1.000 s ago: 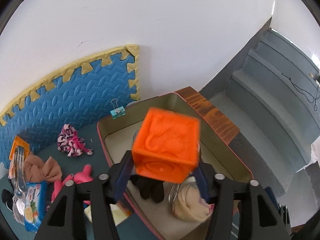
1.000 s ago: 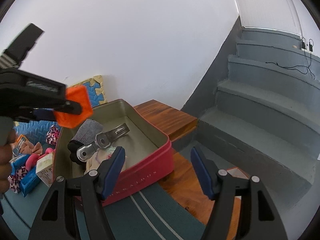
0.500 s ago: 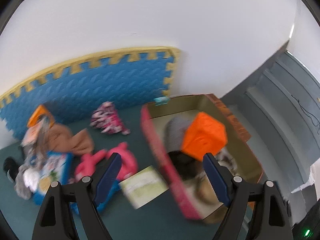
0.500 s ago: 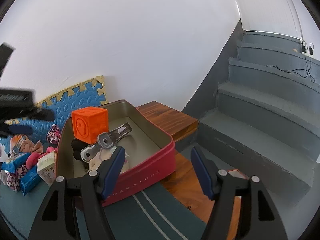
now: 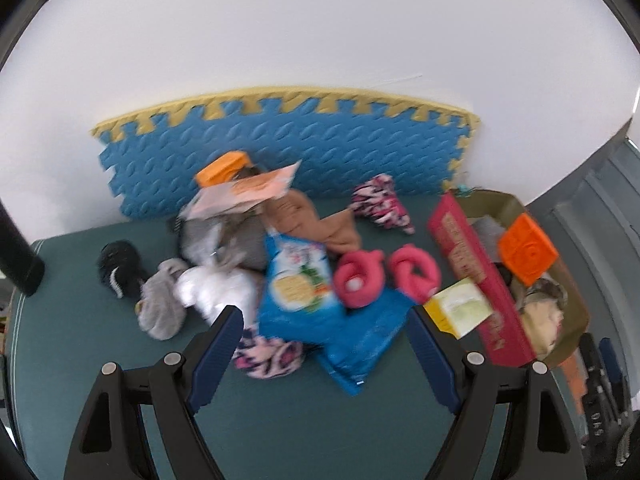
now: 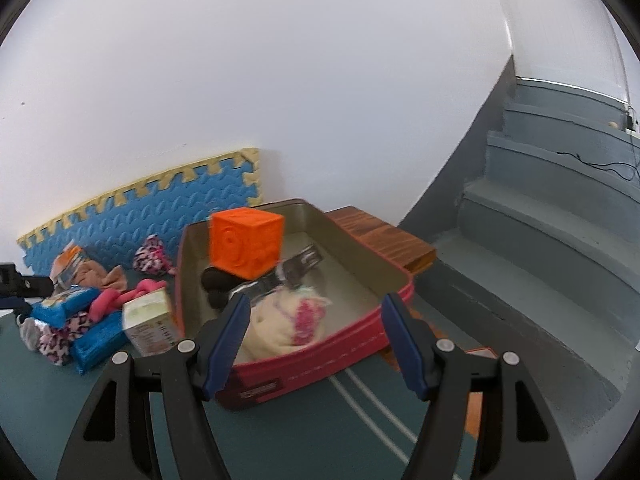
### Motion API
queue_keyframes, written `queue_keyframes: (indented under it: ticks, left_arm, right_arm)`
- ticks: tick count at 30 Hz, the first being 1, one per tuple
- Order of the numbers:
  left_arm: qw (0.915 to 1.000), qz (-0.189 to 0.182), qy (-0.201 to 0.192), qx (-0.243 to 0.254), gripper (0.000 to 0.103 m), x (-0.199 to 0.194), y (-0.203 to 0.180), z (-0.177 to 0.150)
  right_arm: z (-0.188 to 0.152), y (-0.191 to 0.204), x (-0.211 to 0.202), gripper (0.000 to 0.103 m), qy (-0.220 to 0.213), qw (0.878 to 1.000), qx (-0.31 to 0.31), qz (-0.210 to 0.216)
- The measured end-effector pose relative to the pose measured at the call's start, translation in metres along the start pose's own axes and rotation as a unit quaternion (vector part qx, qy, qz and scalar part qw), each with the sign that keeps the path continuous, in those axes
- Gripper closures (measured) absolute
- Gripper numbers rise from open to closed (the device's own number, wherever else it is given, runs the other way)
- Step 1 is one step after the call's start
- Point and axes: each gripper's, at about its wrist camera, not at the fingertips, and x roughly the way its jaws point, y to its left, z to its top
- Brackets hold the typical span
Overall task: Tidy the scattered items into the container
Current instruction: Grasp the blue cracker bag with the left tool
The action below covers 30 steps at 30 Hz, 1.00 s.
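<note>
- Your left gripper [image 5: 320,344] has its fingers spread wide and holds nothing; ahead of and between those fingers lies a heap of loose items on the green worktop [image 5: 80,360]
- Risk: the blue snack bag [image 5: 298,280] overlaps the pink toy [image 5: 360,282] and a leopard-print cloth [image 5: 268,354], so closing on one may drag its neighbours along
- Risk: the small carton [image 5: 460,306] leans just beside the red tin [image 6: 312,364]; a nudge could tip it
- Your right gripper [image 6: 316,340] is also wide and empty, its fingers framing the tin's near wall
- Inside the tin, beyond the right fingers: an orange cube [image 6: 246,242] perched on a dark bundle, a metal tool [image 6: 280,276], and a cream cloth [image 6: 288,320]
- The cube sits high and could roll out if you bump the tin
</note>
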Motion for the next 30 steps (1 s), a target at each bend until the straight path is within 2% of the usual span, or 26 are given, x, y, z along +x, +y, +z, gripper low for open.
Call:
queue_keyframes:
  ticks: [6, 14, 18, 22, 26, 30]
  left_arm:
    - [0.9999, 0.012, 0.003, 0.008, 0.018, 0.014, 0.010, 0.001]
    - [0.9992, 0.017, 0.009, 0.034, 0.018, 0.036, 0.001, 0.015]
    - [0.9982, 0.033, 0.028, 0.043, 0.019, 0.054, -0.001, 0.019]
    - [0.9982, 0.022, 0.042, 0.037, 0.052, 0.063, 0.001, 0.016]
    - [0.9992, 0.014, 0.032, 0.019, 0.053, 0.055, 0.007, 0.014]
    - [0.9999, 0.007, 0.010, 0.009, 0.053, 0.035, 0.012, 0.012]
  right_arm:
    - [-0.001, 0.019, -0.010, 0.031, 0.003, 1.000, -0.016, 0.021]
    - [-0.007, 0.033, -0.014, 0.031, 0.012, 0.999, -0.036, 0.034]
    - [-0.009, 0.035, -0.011, 0.031, 0.018, 0.998, -0.039, 0.035]
    - [-0.010, 0.036, -0.008, 0.031, 0.021, 0.998, -0.040, 0.035]
    - [-0.009, 0.039, -0.008, 0.031, 0.020, 0.998, -0.043, 0.044]
    - [-0.008, 0.047, -0.011, 0.031, 0.019, 0.995, -0.044, 0.085]
